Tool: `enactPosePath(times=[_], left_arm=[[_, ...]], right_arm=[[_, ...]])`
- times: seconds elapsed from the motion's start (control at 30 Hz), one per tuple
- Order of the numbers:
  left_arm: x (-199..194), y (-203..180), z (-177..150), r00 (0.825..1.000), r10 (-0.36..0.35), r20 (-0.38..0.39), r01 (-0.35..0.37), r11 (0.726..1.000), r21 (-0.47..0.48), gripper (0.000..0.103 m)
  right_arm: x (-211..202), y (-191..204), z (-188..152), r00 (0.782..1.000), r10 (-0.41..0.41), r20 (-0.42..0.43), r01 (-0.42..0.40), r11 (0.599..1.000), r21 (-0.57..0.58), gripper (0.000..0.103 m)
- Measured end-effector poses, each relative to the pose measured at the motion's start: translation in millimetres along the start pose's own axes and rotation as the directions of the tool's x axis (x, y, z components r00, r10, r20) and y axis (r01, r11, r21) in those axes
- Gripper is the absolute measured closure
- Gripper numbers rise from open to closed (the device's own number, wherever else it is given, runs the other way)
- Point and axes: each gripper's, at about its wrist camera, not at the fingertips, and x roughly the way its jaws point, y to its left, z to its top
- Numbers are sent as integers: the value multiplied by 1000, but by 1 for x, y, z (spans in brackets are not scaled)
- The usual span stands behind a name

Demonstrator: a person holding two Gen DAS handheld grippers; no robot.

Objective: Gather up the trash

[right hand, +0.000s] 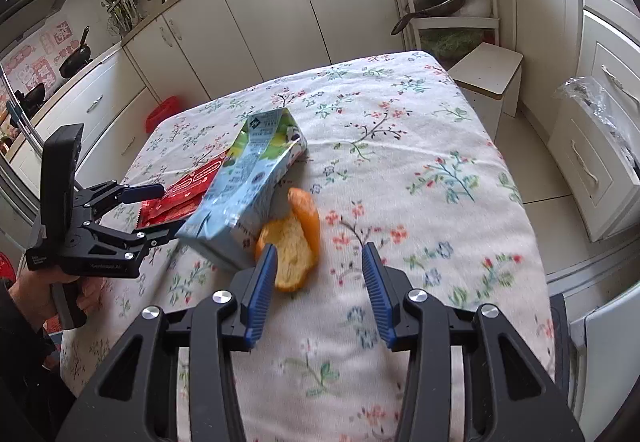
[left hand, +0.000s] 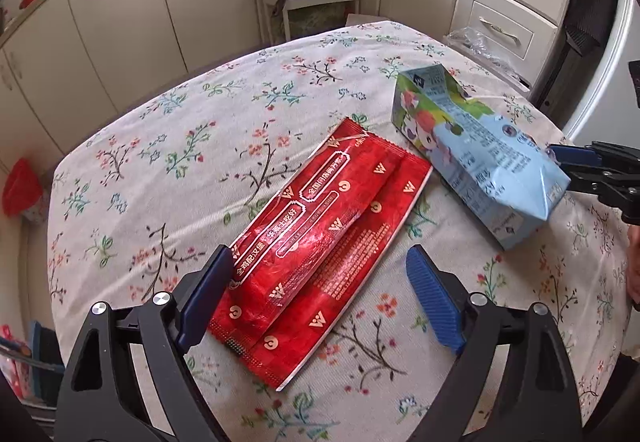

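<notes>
Three pieces of trash lie on the floral counter [left hand: 168, 146]: red wrapper [left hand: 320, 242], crushed carton [left hand: 480, 162], orange peel [right hand: 296, 238]. Left tongs [left hand: 320, 282] straddle the wrapper, spread wide — lower, then pinch its edge. Right tongs [right hand: 320, 282], half spread and empty, hover beside the peel — centre before closing.

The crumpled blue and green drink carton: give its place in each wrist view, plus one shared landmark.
Left wrist view: the crumpled blue and green drink carton lies right of centre.
Right wrist view: carton lies left of centre.
Shared landmark: the flat red foil wrapper beside it.
</notes>
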Motion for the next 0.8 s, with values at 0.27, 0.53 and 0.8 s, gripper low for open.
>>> enactPosePath(times=[0.27,0.53,0.8], left_arm=[[-5,-2,3,999,-25,43,26,999,-31,91],[-21,-11,-17,1000,-12,5,12,996,-90,100],[-57,-33,-56,999,32,-6,-33,988,-154,100]], right_arm=[[17,1,10,1000,20,-10,-20,1000,19,74],[1,-1,-6,999,43,-5,-43,998,44,91],[-20,-4,-36,996,87,-18,-85,992,94,93]])
